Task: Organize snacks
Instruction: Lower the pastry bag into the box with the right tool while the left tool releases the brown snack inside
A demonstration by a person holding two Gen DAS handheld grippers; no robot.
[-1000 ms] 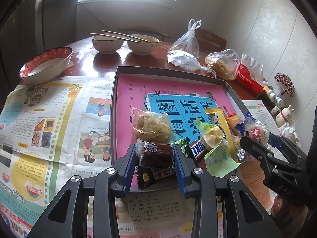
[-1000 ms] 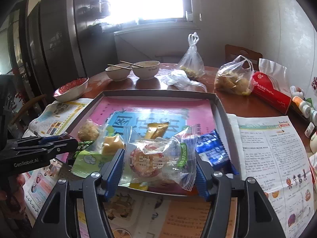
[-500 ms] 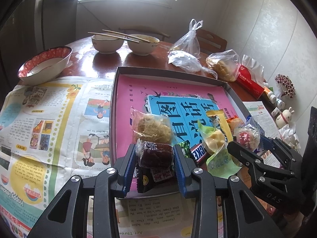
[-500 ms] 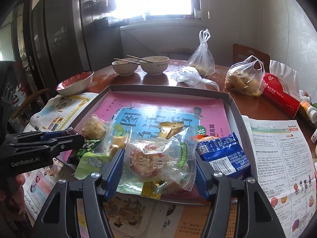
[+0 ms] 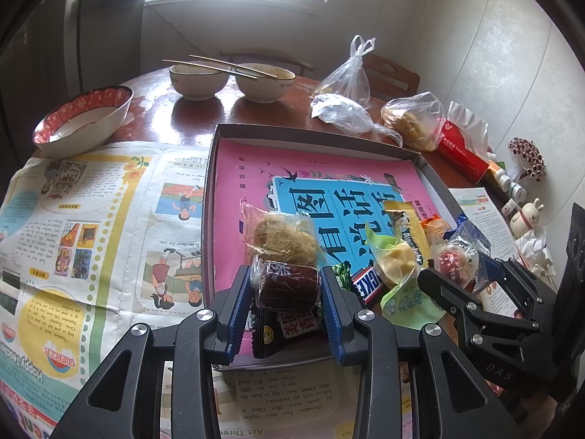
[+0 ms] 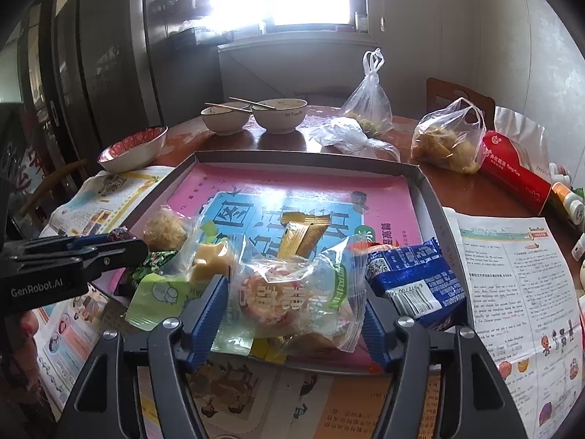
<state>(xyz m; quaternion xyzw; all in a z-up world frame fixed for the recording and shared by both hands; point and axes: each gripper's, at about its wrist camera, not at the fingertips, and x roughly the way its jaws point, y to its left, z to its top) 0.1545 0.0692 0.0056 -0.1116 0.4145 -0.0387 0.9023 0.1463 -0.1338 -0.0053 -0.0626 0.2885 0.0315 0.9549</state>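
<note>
A grey tray [image 5: 210,168] lined with a pink and blue sheet holds a heap of snacks at its near edge. My left gripper [image 5: 287,289] is shut on a dark brown wrapped cake [image 5: 287,285], held above a black packet [image 5: 270,333]. A floss bun [image 5: 283,237], a Snickers bar [image 5: 367,281] and a yellow cake in green wrap [image 5: 396,261] lie beside it. My right gripper [image 6: 292,305] is shut on a clear bag with a red round pastry [image 6: 278,300] over the tray's near edge [image 6: 329,367]. A blue packet [image 6: 416,281] lies to its right.
Newspaper [image 5: 91,219] covers the table on both sides of the tray. A red-rimmed bowl [image 5: 82,120], two bowls with chopsticks [image 5: 234,80], plastic bags [image 5: 413,120] and a red pack [image 5: 462,157] stand behind. Small bottles and a figurine [image 5: 524,216] line the right wall.
Both grippers have moved a little forward over the tray's near edge, each still holding its snack. The blue packet now shows more fully to the right of the right gripper.
</note>
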